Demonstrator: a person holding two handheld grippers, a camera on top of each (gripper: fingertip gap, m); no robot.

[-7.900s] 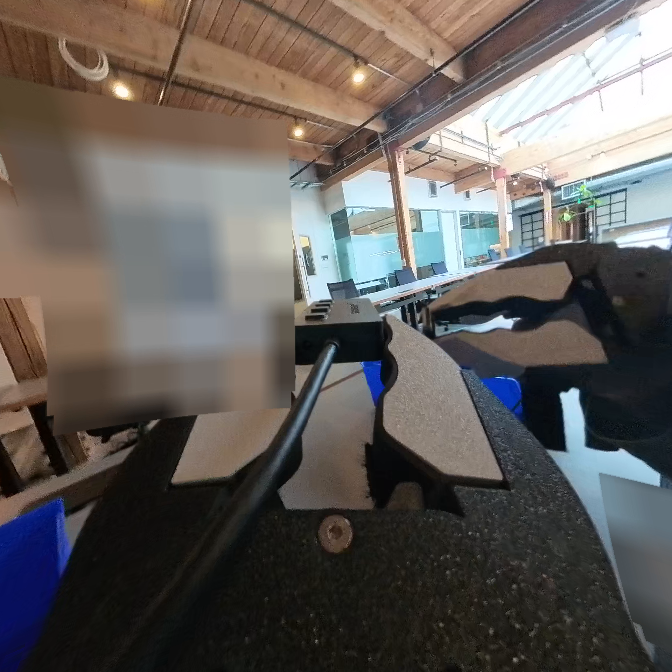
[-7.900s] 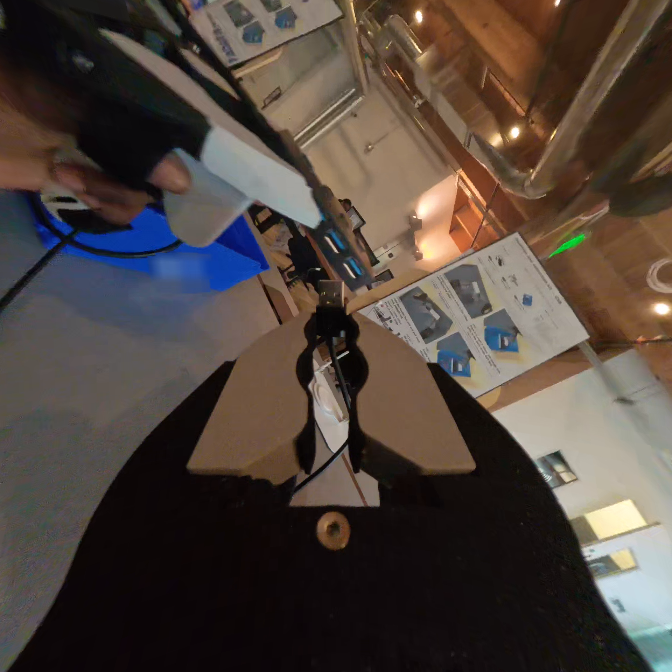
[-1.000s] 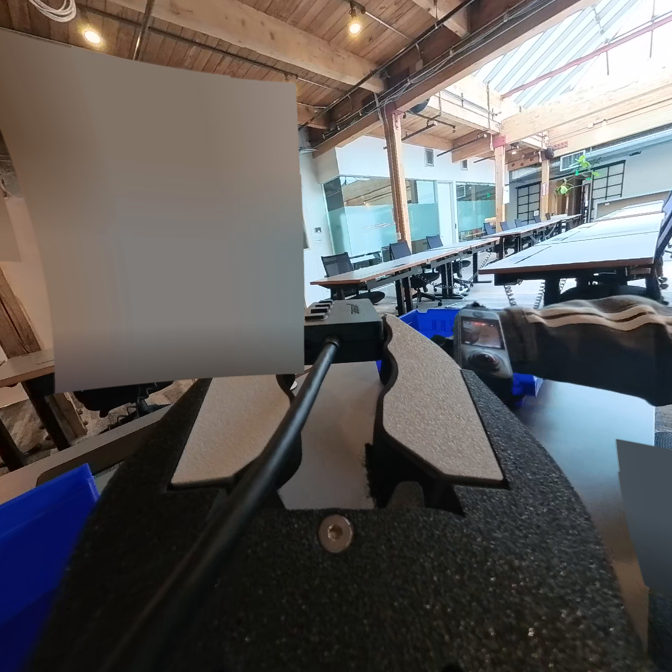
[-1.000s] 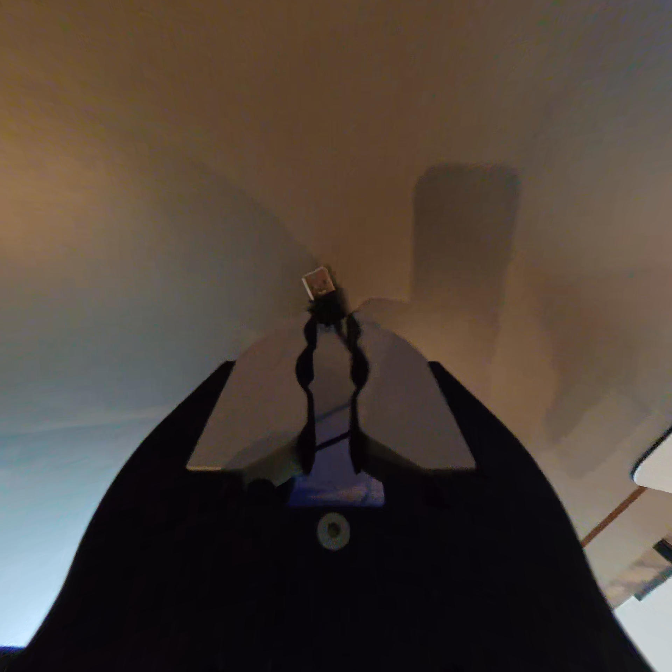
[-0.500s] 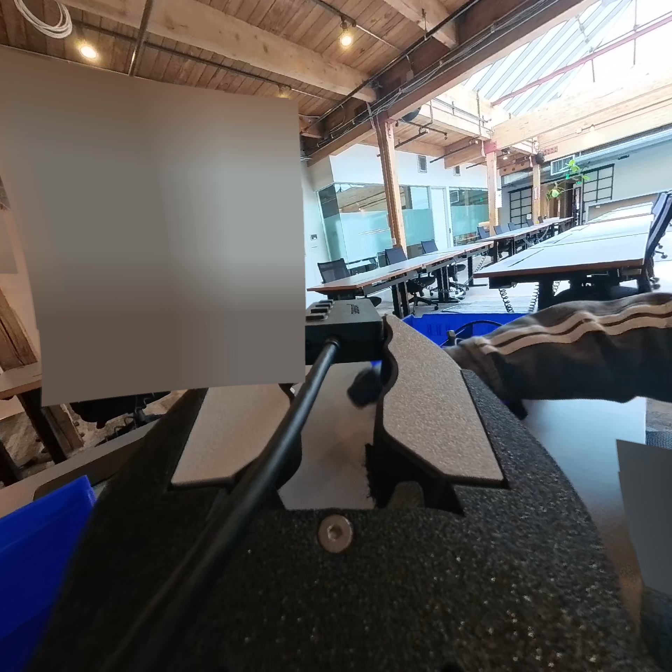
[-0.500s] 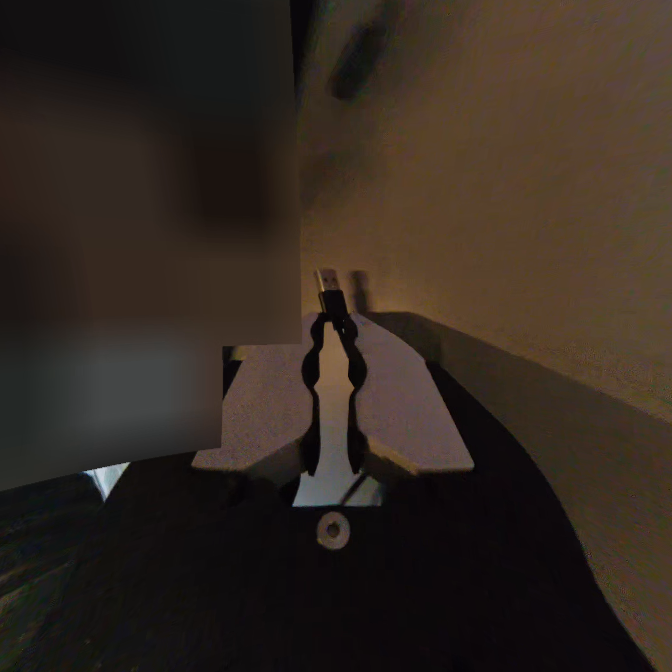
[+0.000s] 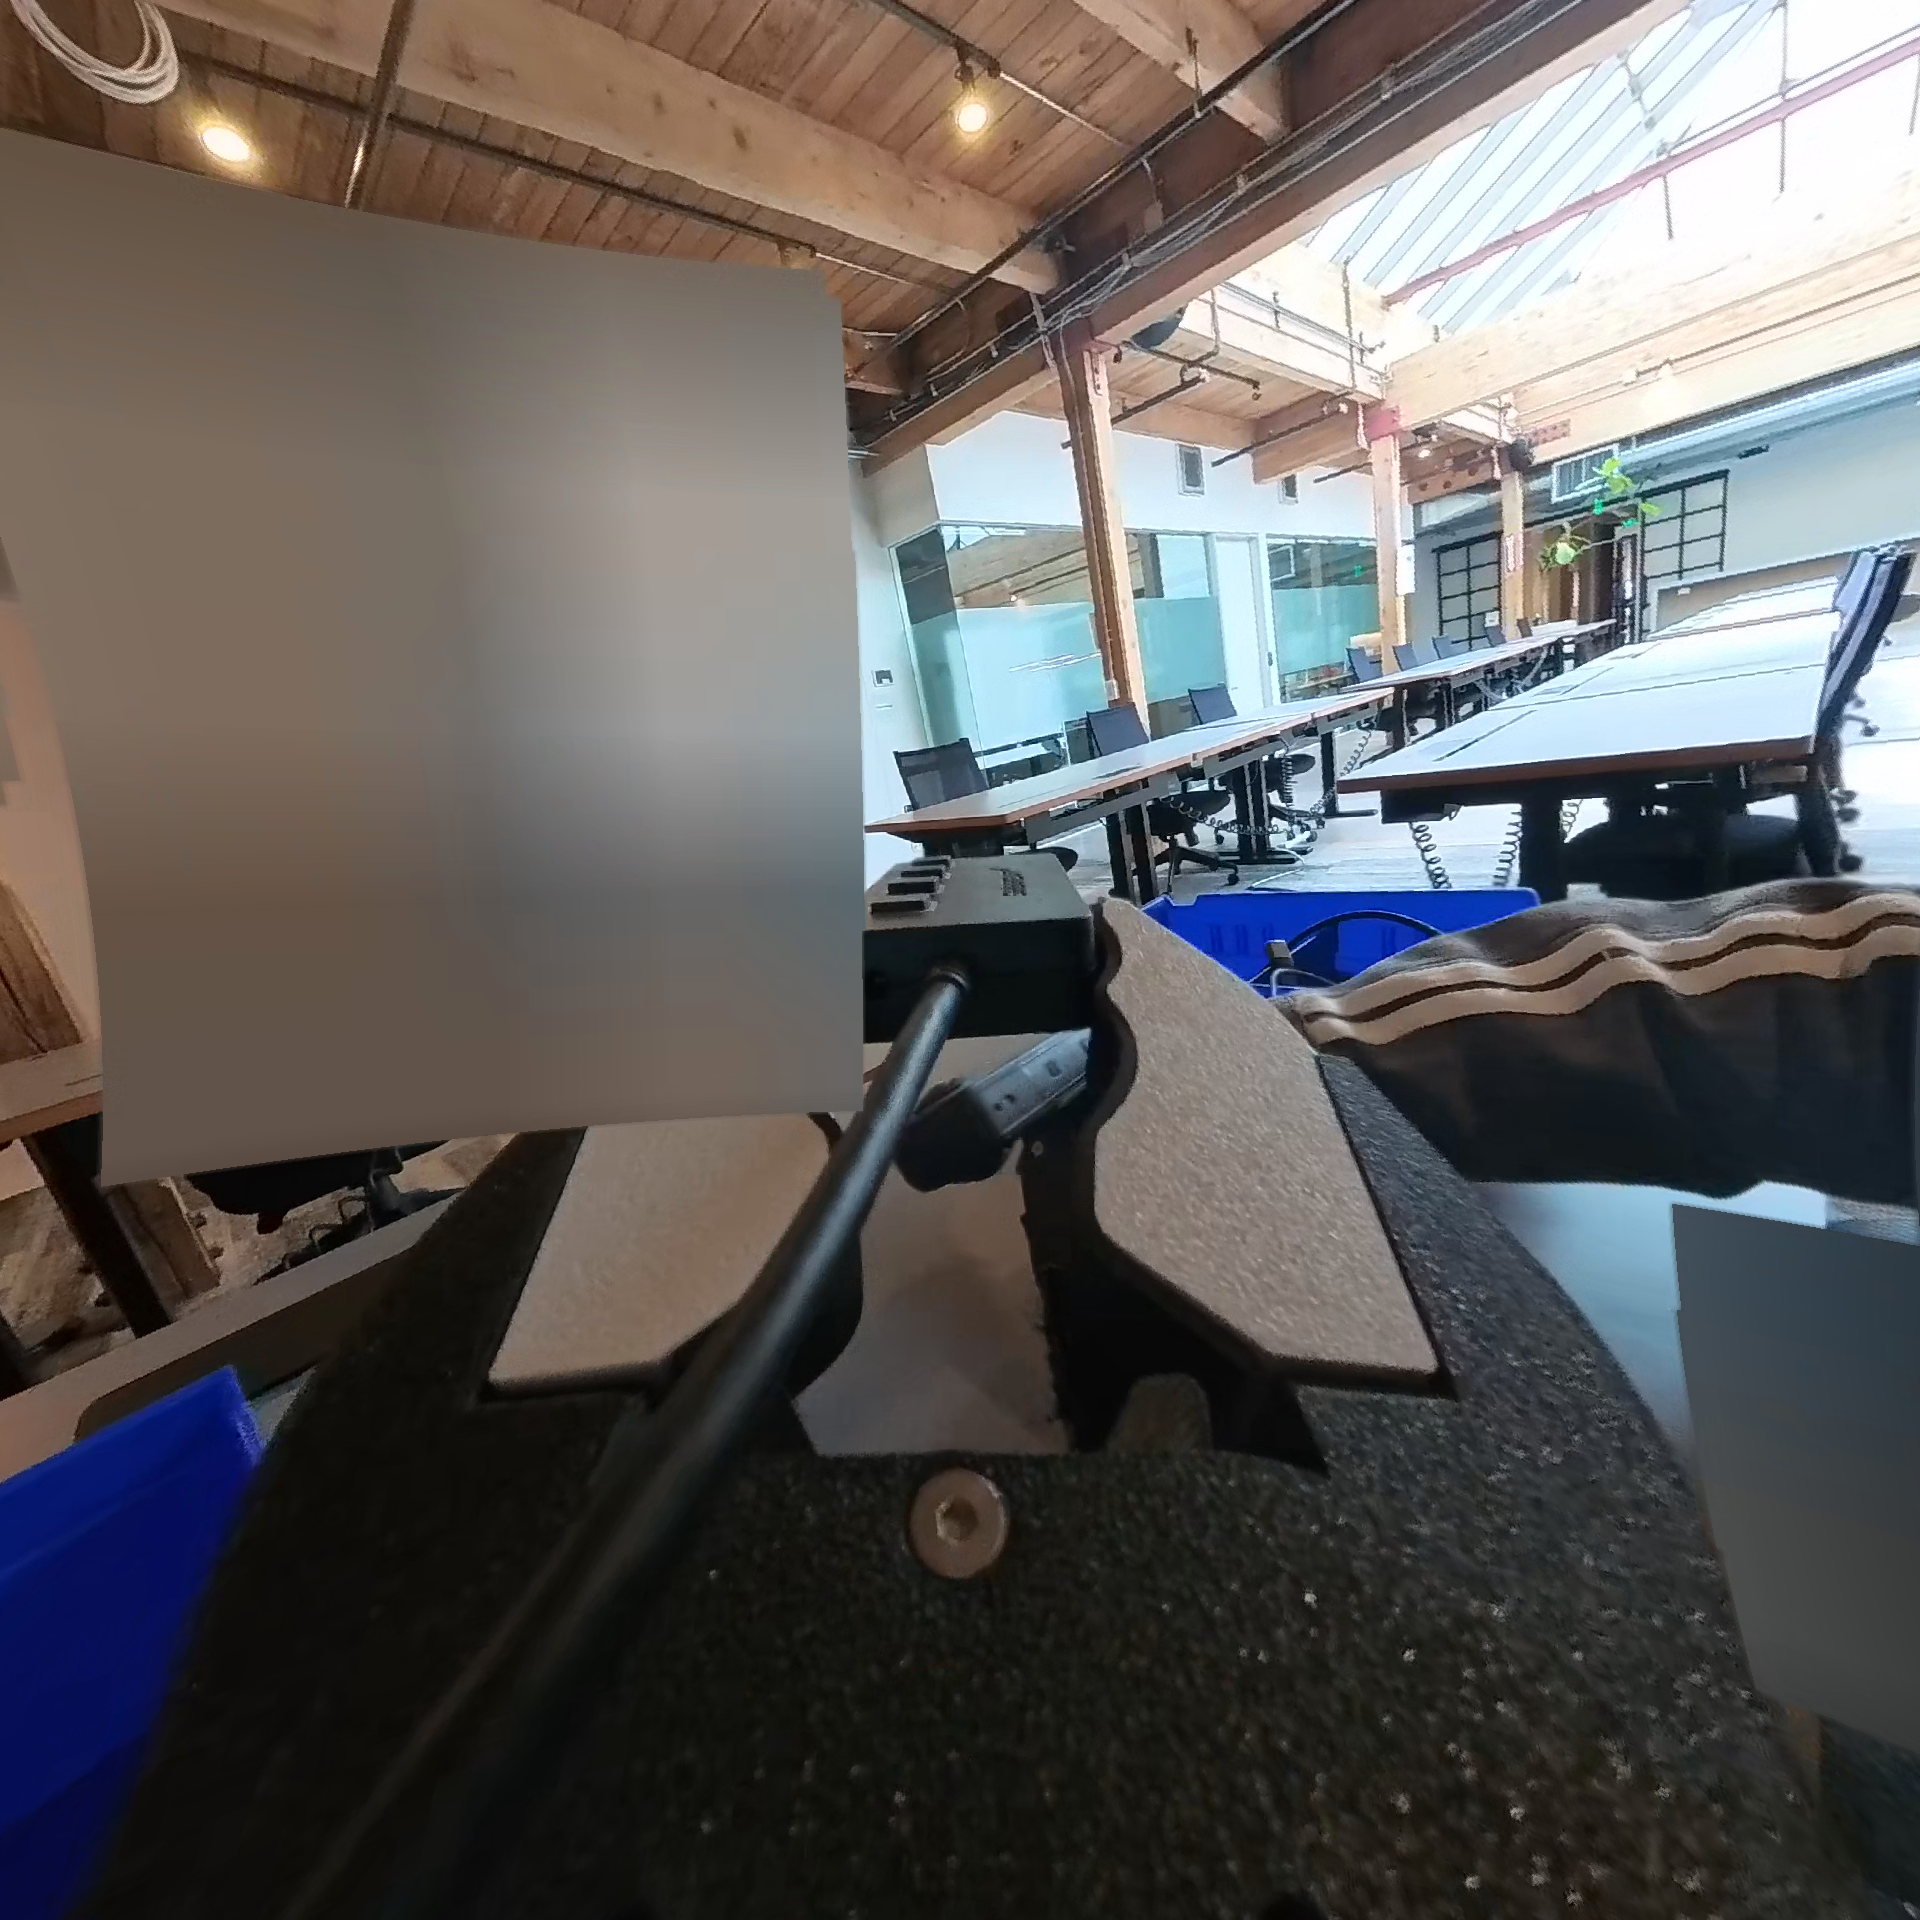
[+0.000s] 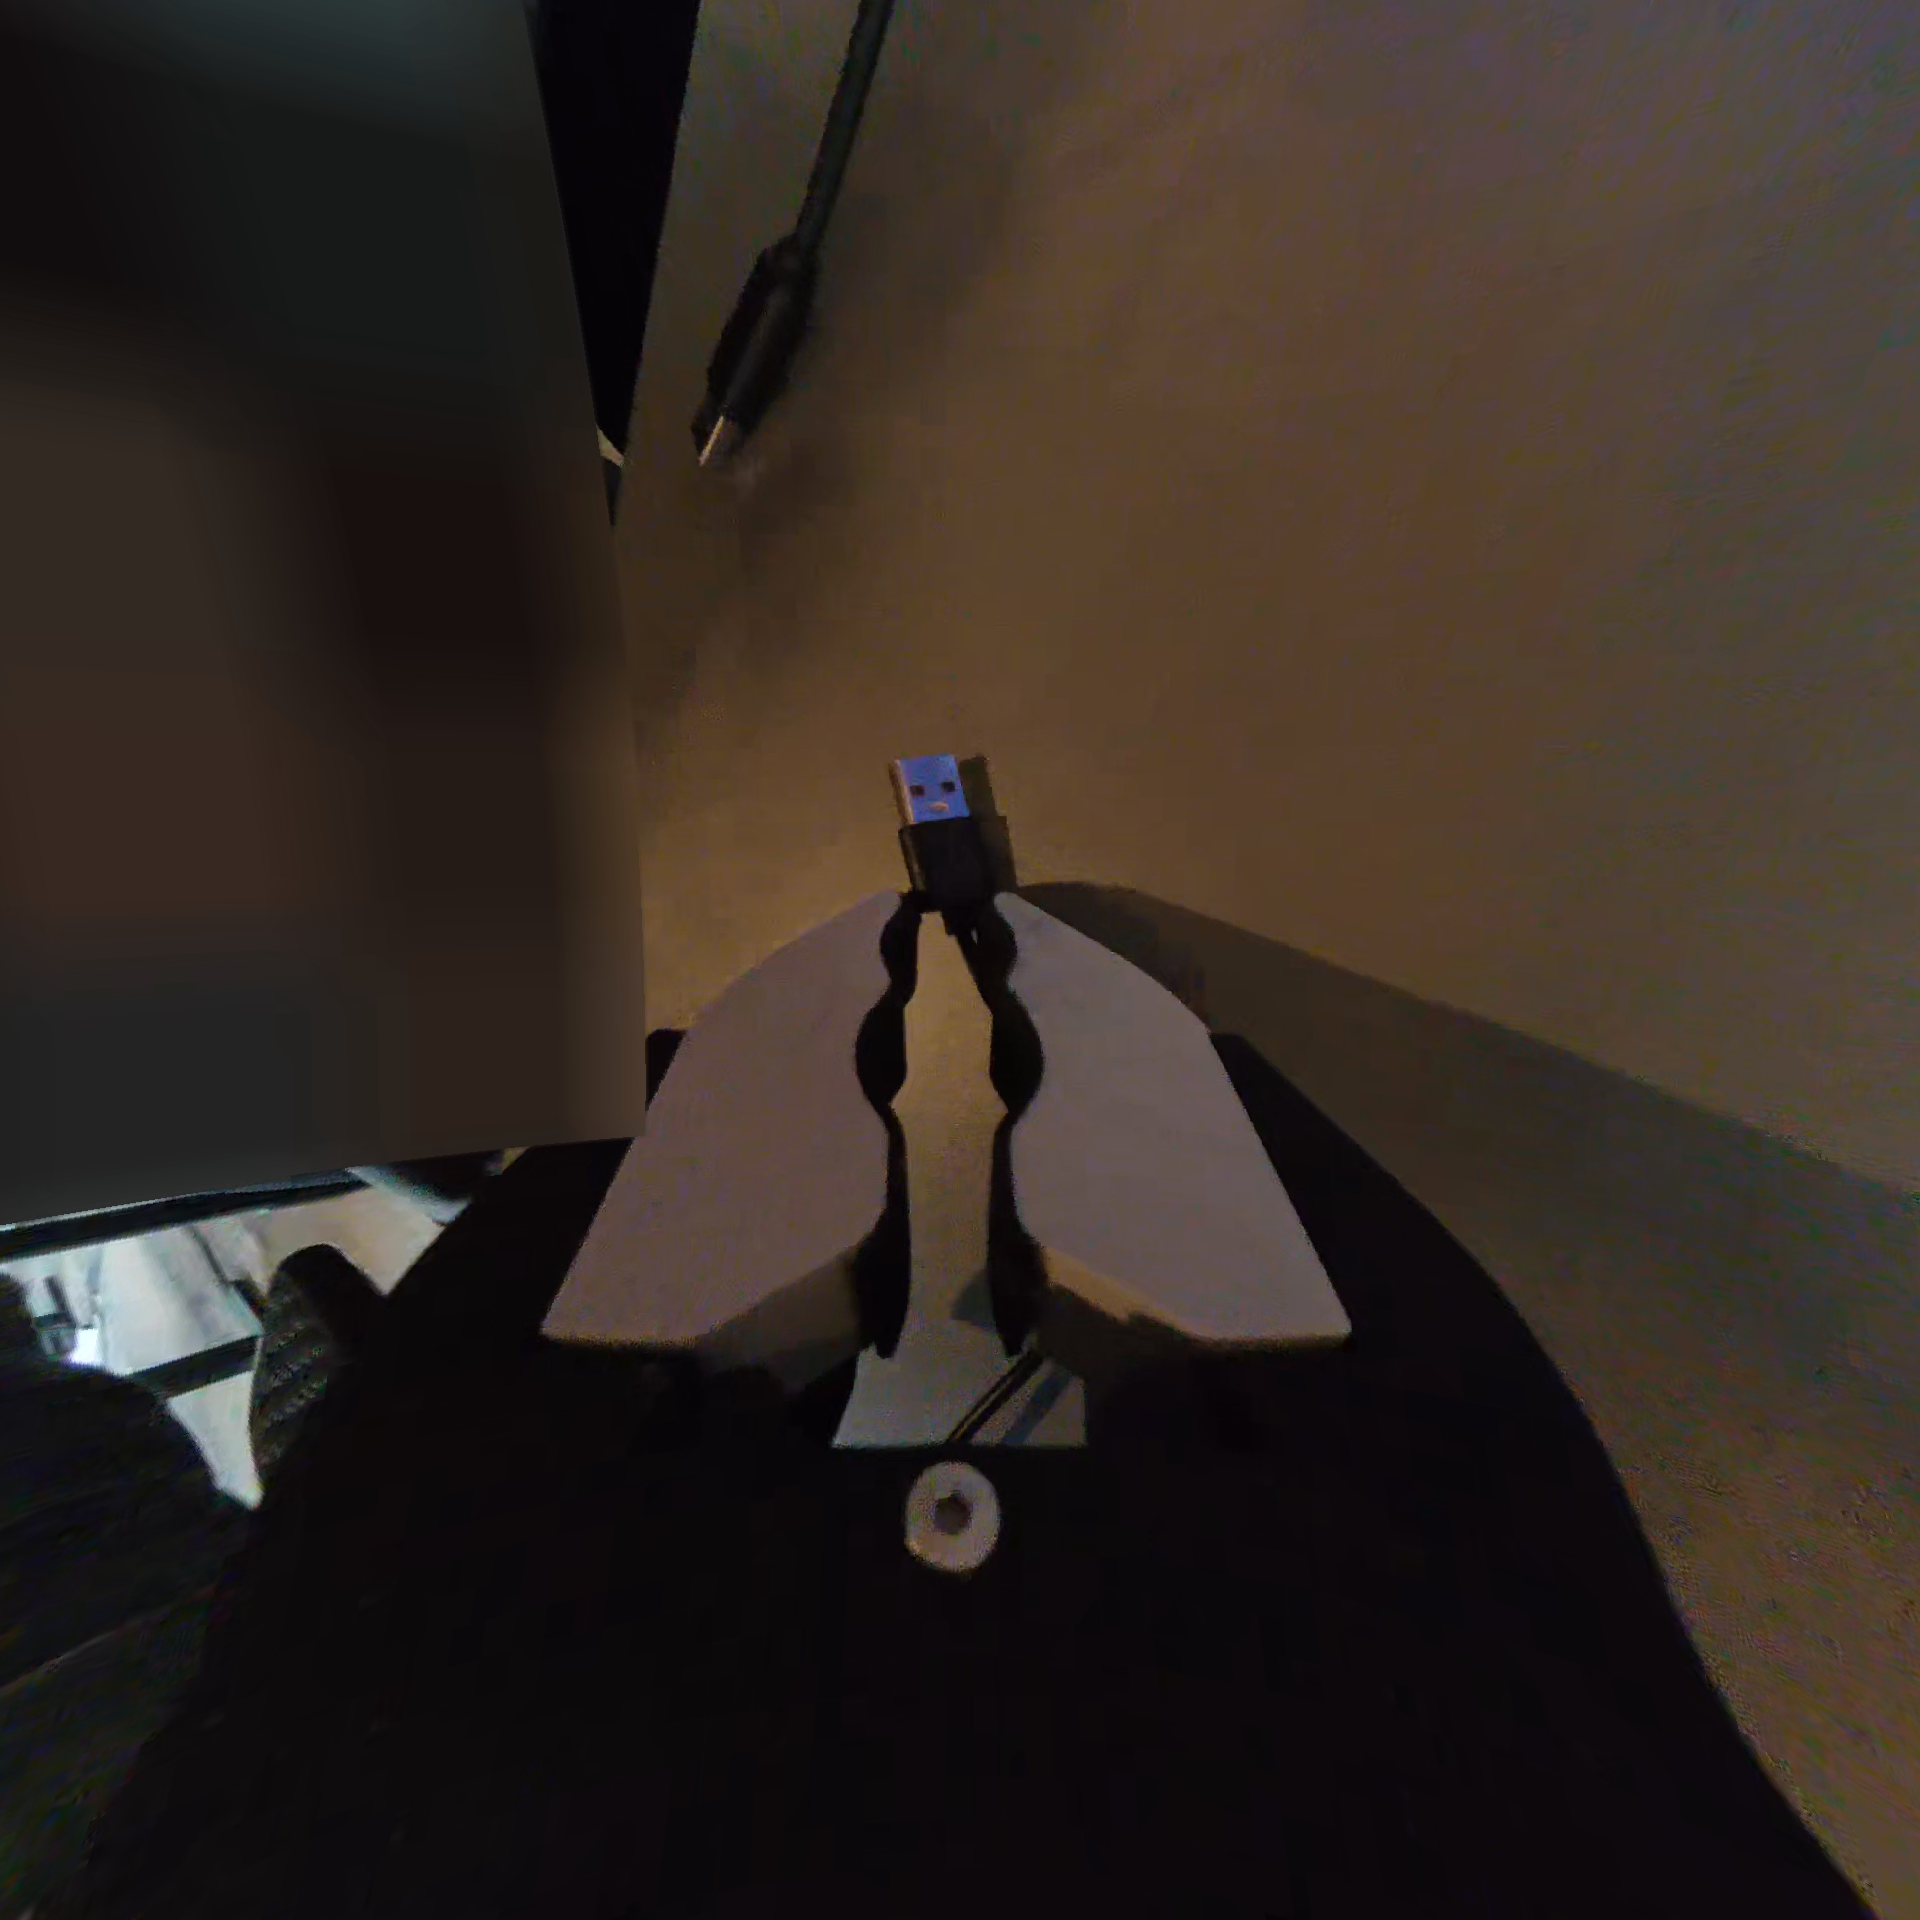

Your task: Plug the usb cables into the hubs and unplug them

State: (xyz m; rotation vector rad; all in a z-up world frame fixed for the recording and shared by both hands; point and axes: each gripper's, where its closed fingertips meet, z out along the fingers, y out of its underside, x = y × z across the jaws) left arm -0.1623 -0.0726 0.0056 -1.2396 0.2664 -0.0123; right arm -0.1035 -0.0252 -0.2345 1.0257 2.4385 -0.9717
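Left wrist view: left gripper of grainy black foam-like plastic with pale sandpaper-textured finger plates; jaws pinching a flat black rectangular USB hub at its near end, held level in the air.
Hub detail: row of slots on top, left half hidden behind a grey patch; thick smooth black hub cable leaving its near face and running down between the fingers.
Incoming plug: black moulded USB plug with silver metal tip, just below the hub's near face; touching or not, cannot tell.
Beyond: dark striped knit sleeve crossing from the right; blue plastic bin behind it with cable loops inside; a second blue bin corner cut off at lower left; dark glossy tabletop at right.
Right wrist view: dim and amber; right gripper with wavy-edged pale fingers, jaws pressed on the plug's ribbed black collar, metal tip sticking out forward.
Free connector: slim dark cable end at upper middle, well apart from the tip.
Open room: plain surface ahead of the plug.
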